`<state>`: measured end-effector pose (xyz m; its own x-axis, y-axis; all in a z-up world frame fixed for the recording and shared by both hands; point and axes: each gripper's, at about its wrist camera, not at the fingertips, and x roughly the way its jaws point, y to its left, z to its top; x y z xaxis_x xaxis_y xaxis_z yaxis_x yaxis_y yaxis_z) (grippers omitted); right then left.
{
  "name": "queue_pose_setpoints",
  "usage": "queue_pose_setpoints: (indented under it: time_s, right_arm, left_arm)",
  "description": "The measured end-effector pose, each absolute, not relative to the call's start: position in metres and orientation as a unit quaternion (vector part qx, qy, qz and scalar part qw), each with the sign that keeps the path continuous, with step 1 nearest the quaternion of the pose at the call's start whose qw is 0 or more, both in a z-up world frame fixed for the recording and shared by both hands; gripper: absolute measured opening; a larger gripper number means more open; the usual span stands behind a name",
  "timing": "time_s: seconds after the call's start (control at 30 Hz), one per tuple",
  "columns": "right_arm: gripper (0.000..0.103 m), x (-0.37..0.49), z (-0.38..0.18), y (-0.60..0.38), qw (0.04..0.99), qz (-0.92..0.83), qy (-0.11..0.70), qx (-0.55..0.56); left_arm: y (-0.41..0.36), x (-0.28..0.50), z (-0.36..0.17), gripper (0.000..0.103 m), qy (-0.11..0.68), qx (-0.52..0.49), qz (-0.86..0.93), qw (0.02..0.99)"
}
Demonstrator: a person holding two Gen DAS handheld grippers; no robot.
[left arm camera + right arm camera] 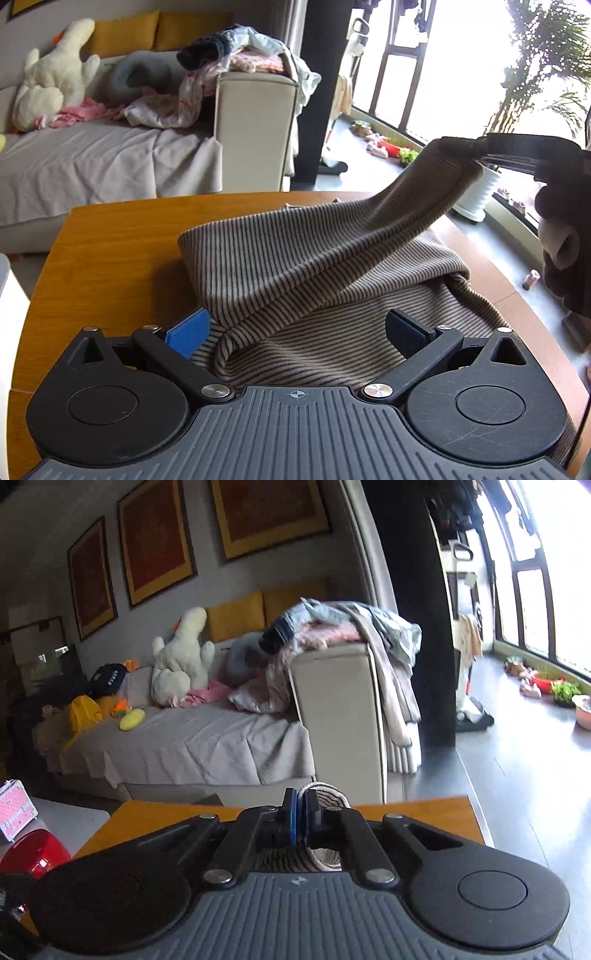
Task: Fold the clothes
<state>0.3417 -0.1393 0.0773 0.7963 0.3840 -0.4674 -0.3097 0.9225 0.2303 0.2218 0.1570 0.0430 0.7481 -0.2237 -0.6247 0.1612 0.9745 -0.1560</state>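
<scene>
Between the spread fingers of the left gripper (297,328), a striped garment (295,266) lies bunched on the wooden table (110,240).
Up and to its right, the right gripper (303,805) is pressed together, pinching one lifted corner of that garment clear of the tabletop.

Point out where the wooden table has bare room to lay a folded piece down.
Bare wood runs along the table left of the striped garment and behind it toward the far edge. The near and right side is crowded: the garment spreads there, the open left gripper straddles it, and the right gripper lifts one corner.
</scene>
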Motion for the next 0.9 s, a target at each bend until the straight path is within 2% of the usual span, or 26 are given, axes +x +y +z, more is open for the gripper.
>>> queue_pose_setpoints:
  time_s: [0.13, 0.2, 0.3, 0.37, 0.43, 0.5, 0.57, 0.73, 0.9]
  right_arm:
    - [0.005, 0.339, 0.016, -0.153, 0.928, 0.141, 0.332, 0.090]
    - [0.006, 0.334, 0.015, -0.155, 0.932, 0.133, 0.325, 0.093]
    - [0.022, 0.328, 0.022, -0.150, 0.938, 0.118, 0.317, 0.075]
    - [0.056, 0.319, 0.032, -0.143, 0.947, 0.119, 0.296, 0.050]
    - [0.072, 0.308, 0.043, -0.137, 0.953, 0.137, 0.267, 0.048]
    - [0.081, 0.299, 0.053, -0.132, 0.955, 0.162, 0.243, 0.057]
    - [0.103, 0.295, 0.056, -0.128, 0.950, 0.192, 0.233, 0.082]
    - [0.103, 0.308, 0.025, -0.119, 0.932, 0.202, 0.274, 0.127]
    - [0.103, 0.319, 0.007, -0.120, 0.927, 0.165, 0.314, 0.121]
  left_arm:
    - [0.157, 0.223, 0.047, 0.103, 0.323, -0.056, -0.103, 0.939]
    - [0.156, 0.224, 0.049, 0.103, 0.314, -0.060, -0.106, 0.942]
    - [0.151, 0.233, 0.048, 0.103, 0.307, -0.063, -0.109, 0.943]
    - [0.147, 0.242, 0.043, 0.103, 0.307, -0.066, -0.106, 0.943]
    - [0.143, 0.251, 0.036, 0.103, 0.309, -0.069, -0.102, 0.943]
    - [0.141, 0.258, 0.027, 0.103, 0.317, -0.070, -0.094, 0.941]
    - [0.139, 0.263, 0.015, 0.103, 0.325, -0.063, -0.086, 0.940]
    - [0.129, 0.262, -0.002, 0.103, 0.319, 0.001, -0.072, 0.945]
    - [0.133, 0.261, -0.003, 0.103, 0.321, -0.003, -0.077, 0.944]
